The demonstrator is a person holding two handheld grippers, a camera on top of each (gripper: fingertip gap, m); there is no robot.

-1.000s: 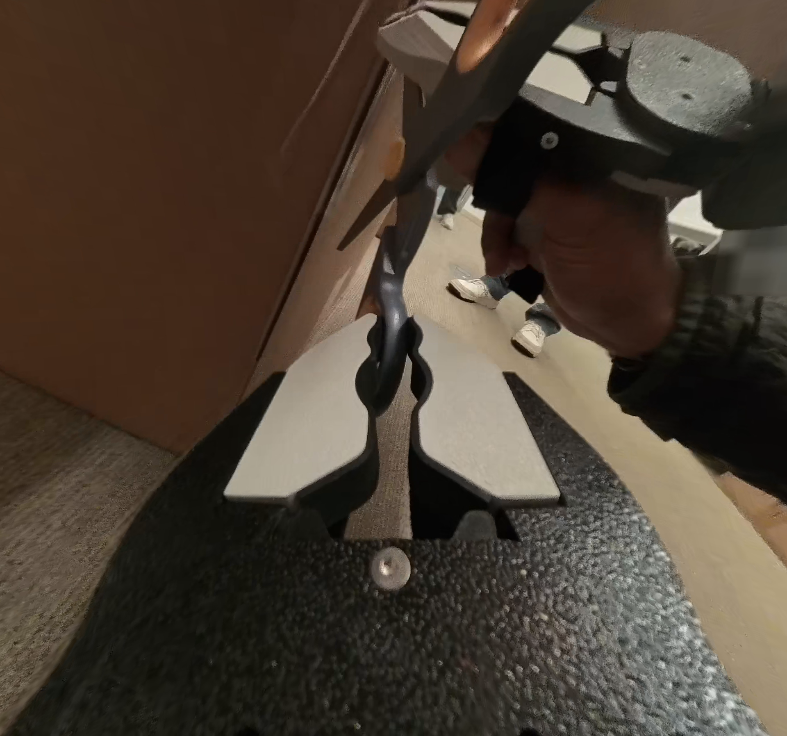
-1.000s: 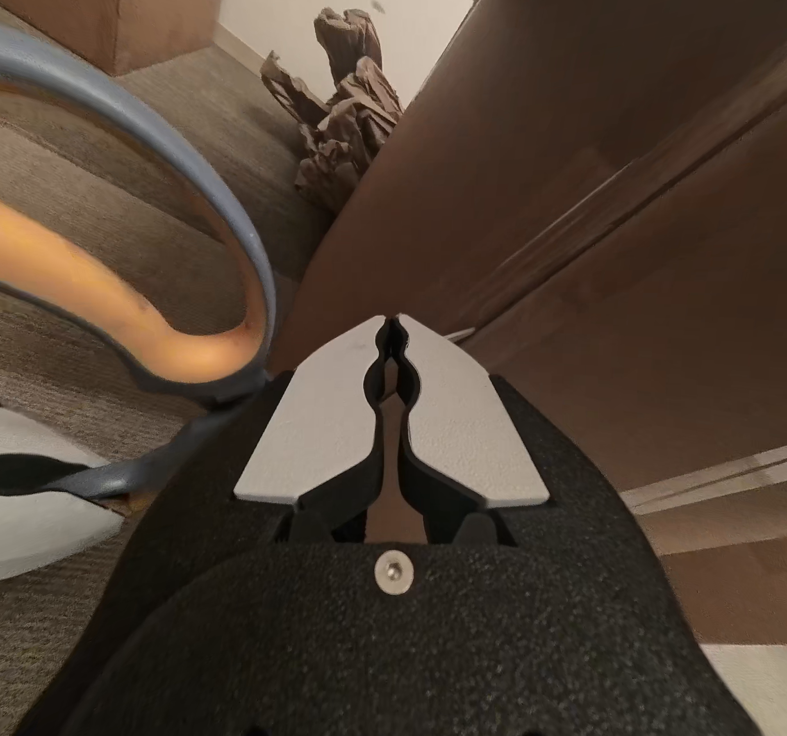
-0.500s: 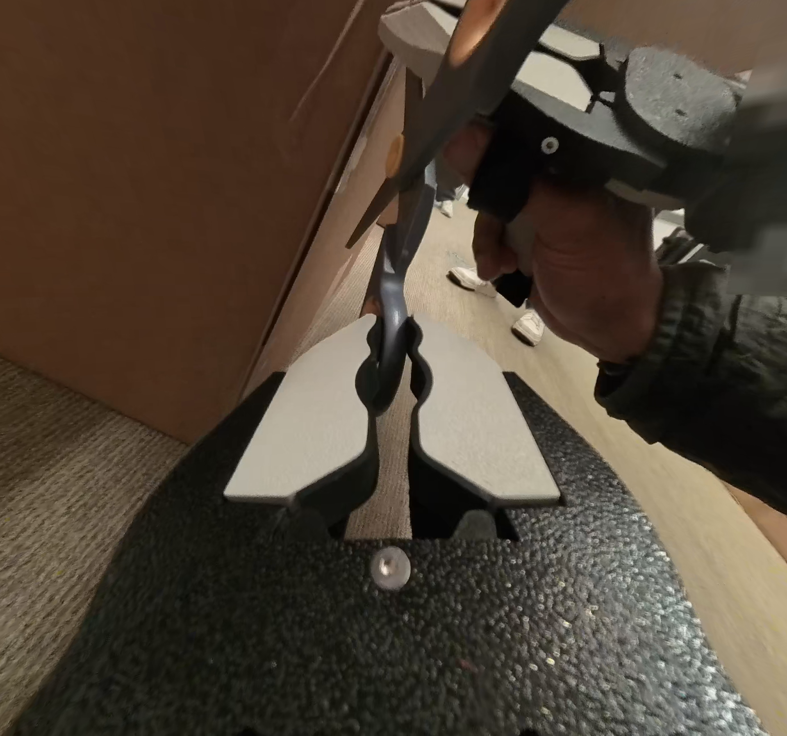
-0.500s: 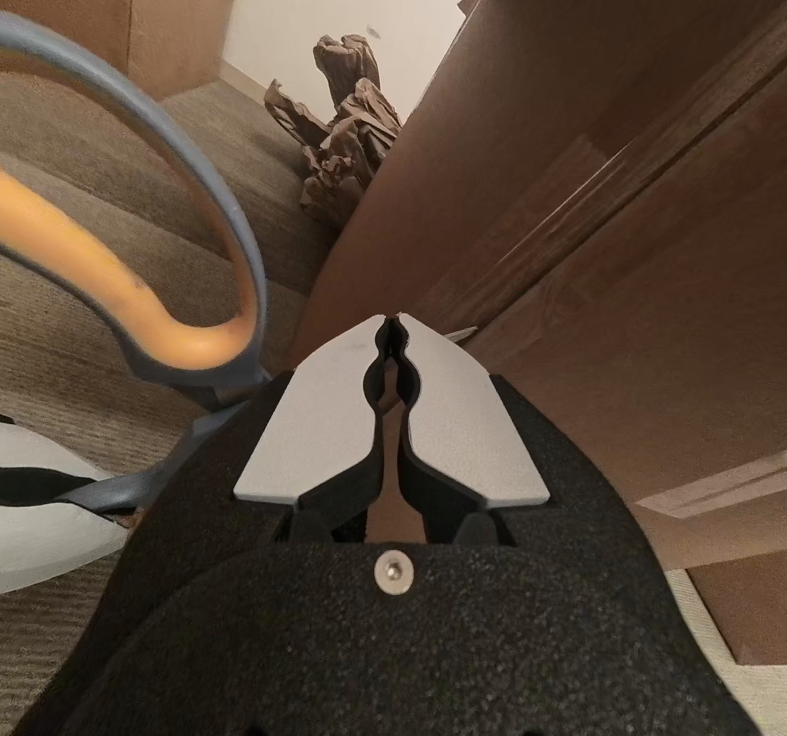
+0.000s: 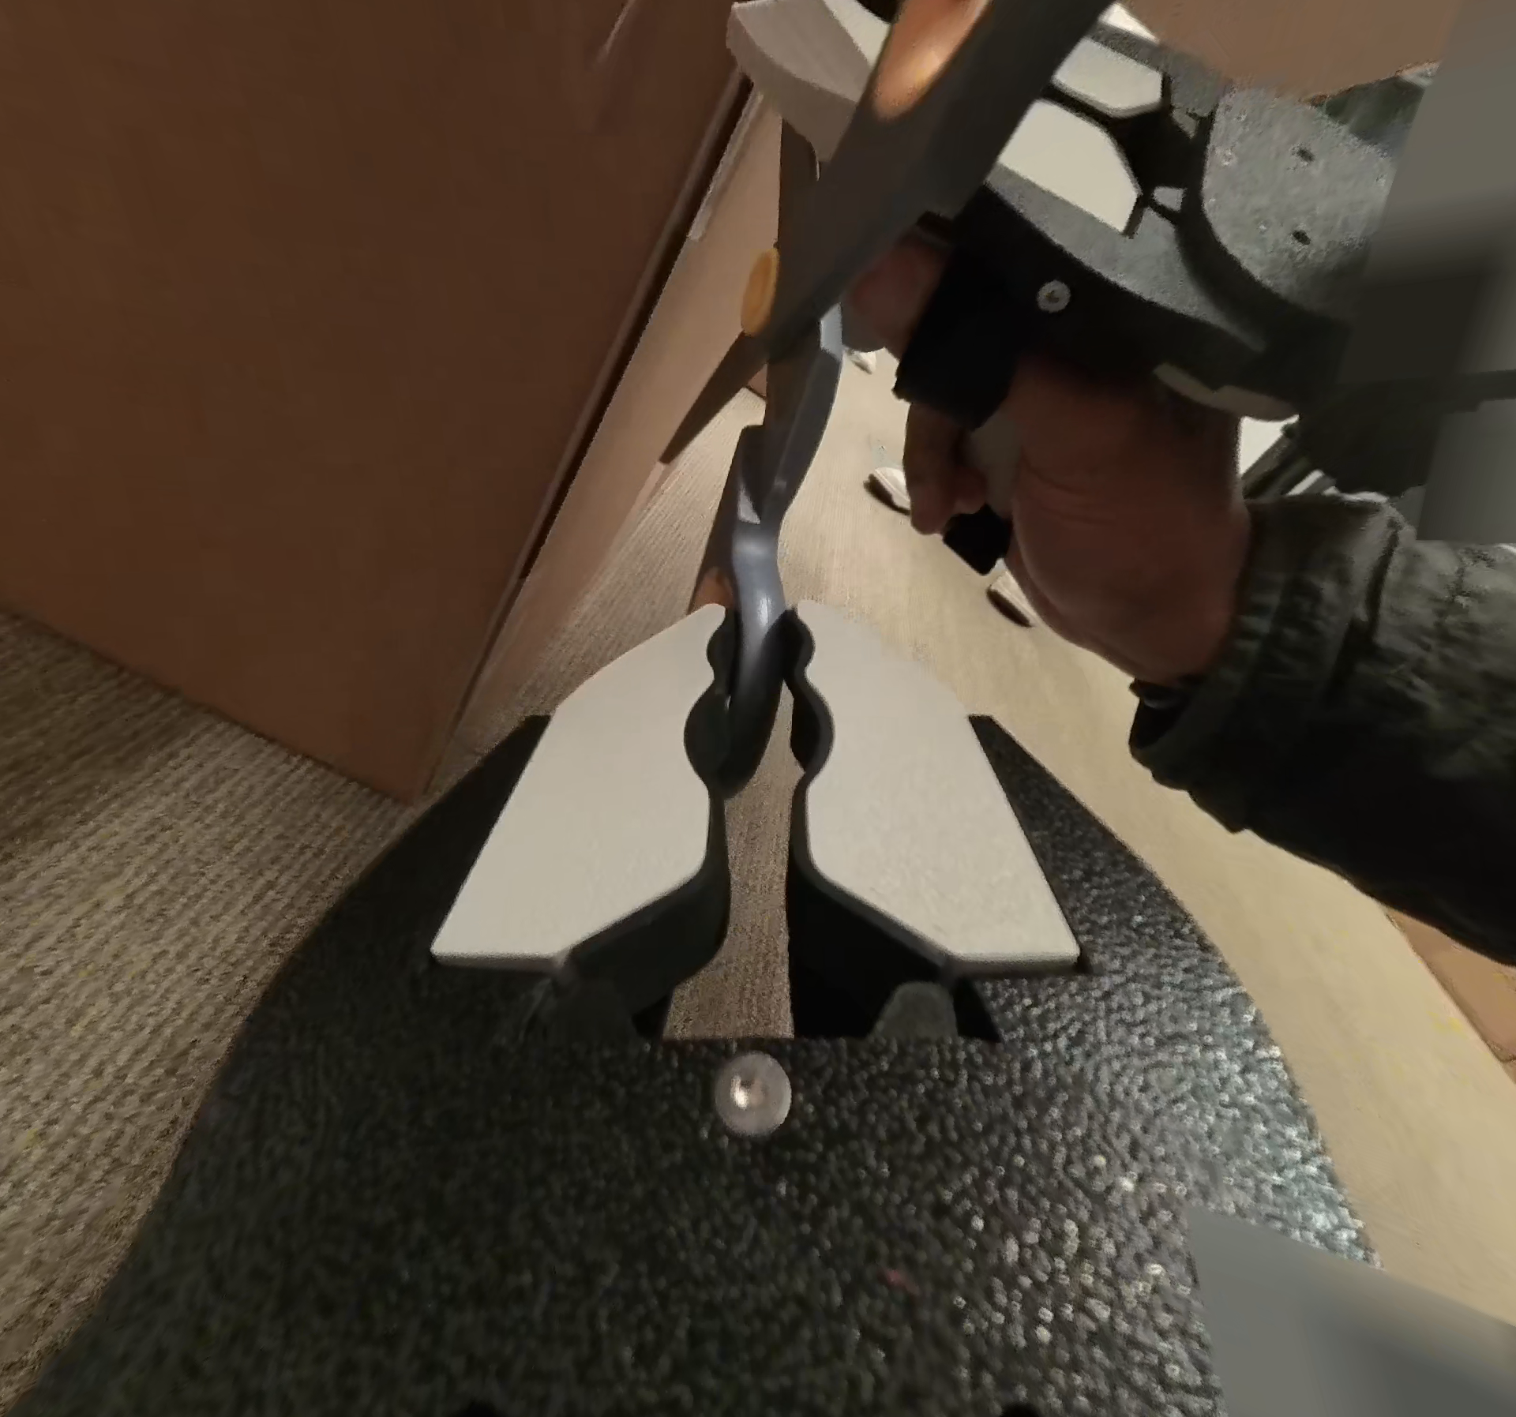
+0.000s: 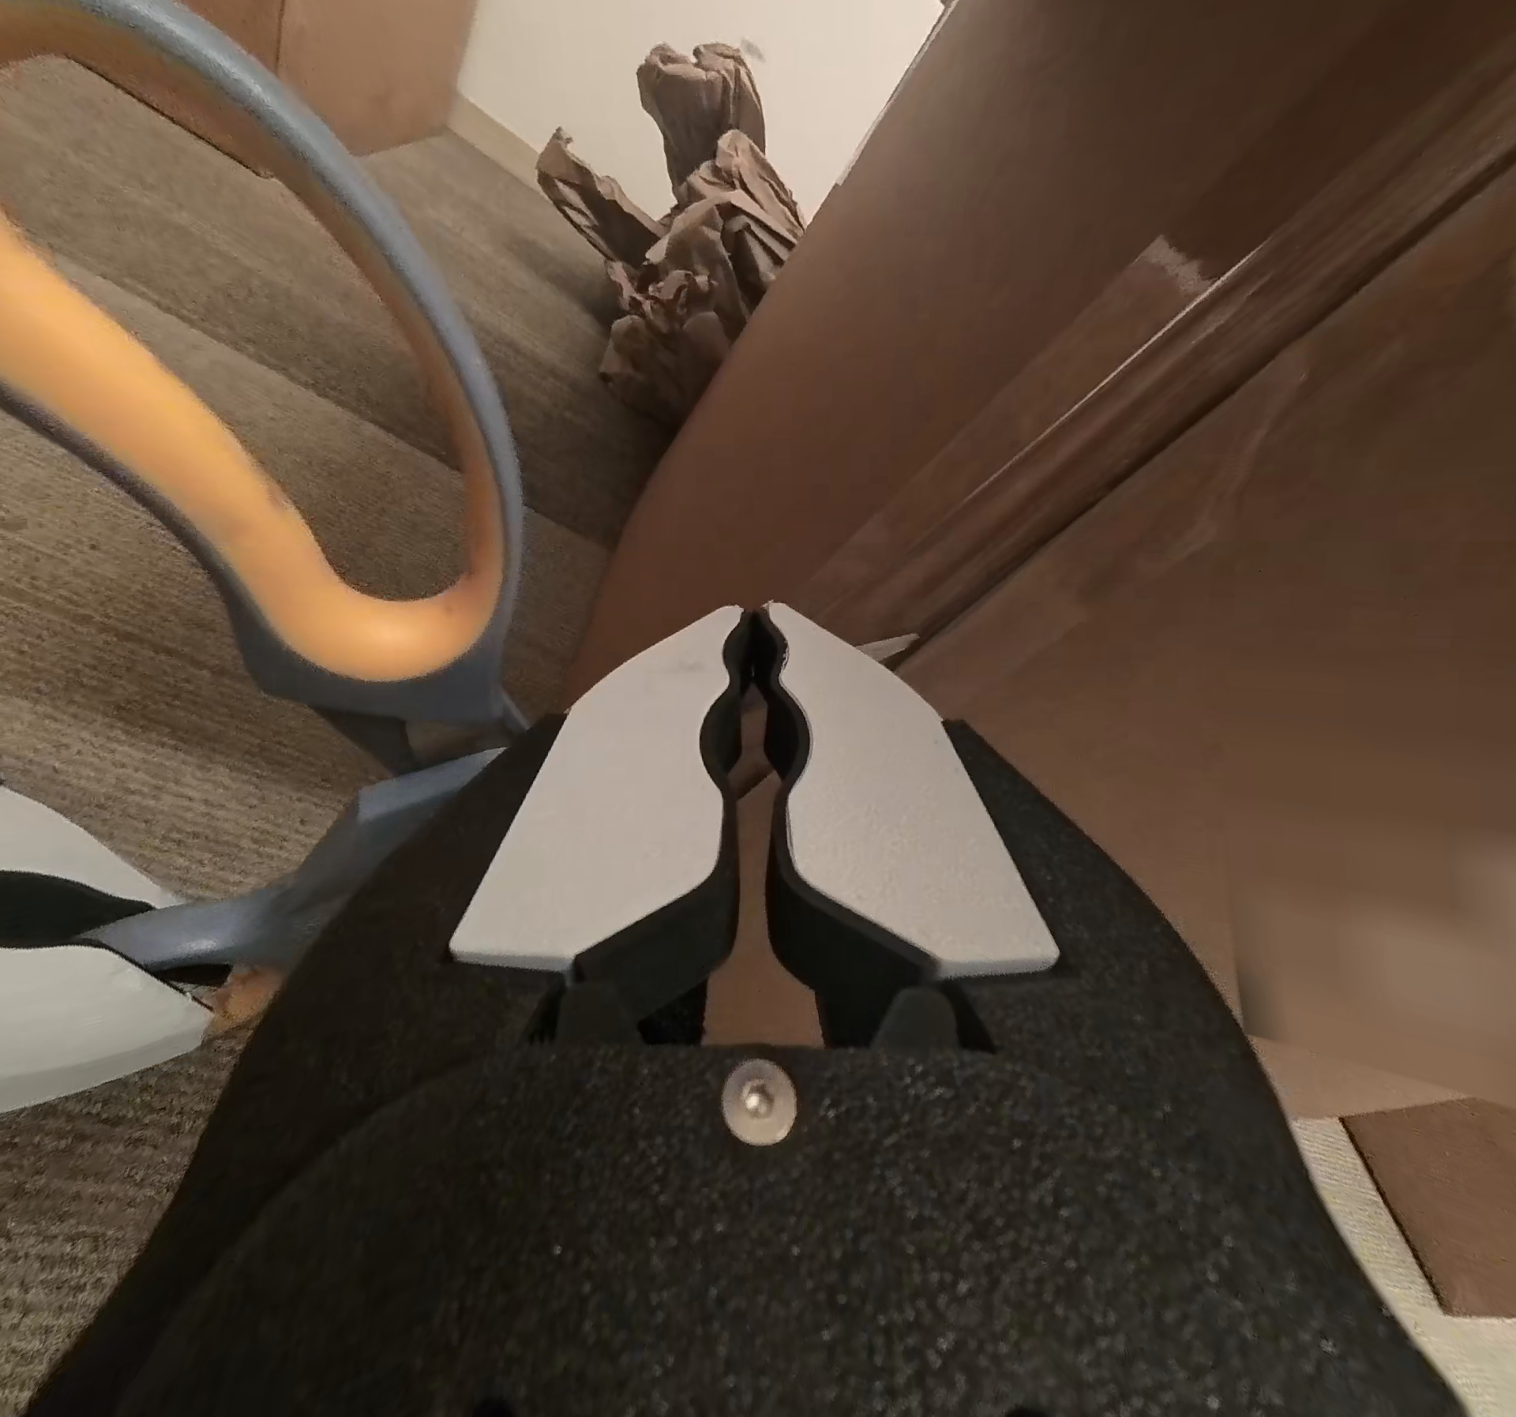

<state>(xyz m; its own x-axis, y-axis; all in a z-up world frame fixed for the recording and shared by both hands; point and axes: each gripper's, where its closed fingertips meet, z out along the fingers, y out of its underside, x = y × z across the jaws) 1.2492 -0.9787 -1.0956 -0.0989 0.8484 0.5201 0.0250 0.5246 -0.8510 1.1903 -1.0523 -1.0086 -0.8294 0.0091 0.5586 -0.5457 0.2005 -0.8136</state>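
- Left gripper (image 5: 759, 668): fingers clamped on one grey handle loop of the scissors (image 5: 808, 361).
- The scissors' long axis runs up and away from this grip, blades pointing at the cardboard box (image 5: 328, 229).
- Right gripper (image 6: 755, 623): fingers pressed together on something thin, just beside the scissors' other orange-lined loop and against the box's taped seam (image 6: 1189, 344).
- Crumpled brown paper (image 6: 697, 229) lies behind the box on carpet (image 6: 205, 311).

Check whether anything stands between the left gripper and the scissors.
Nothing visible does. The left gripper is shut on the scissors, with one grey handle clamped directly between its fingers. The box stands to their left, not between them.
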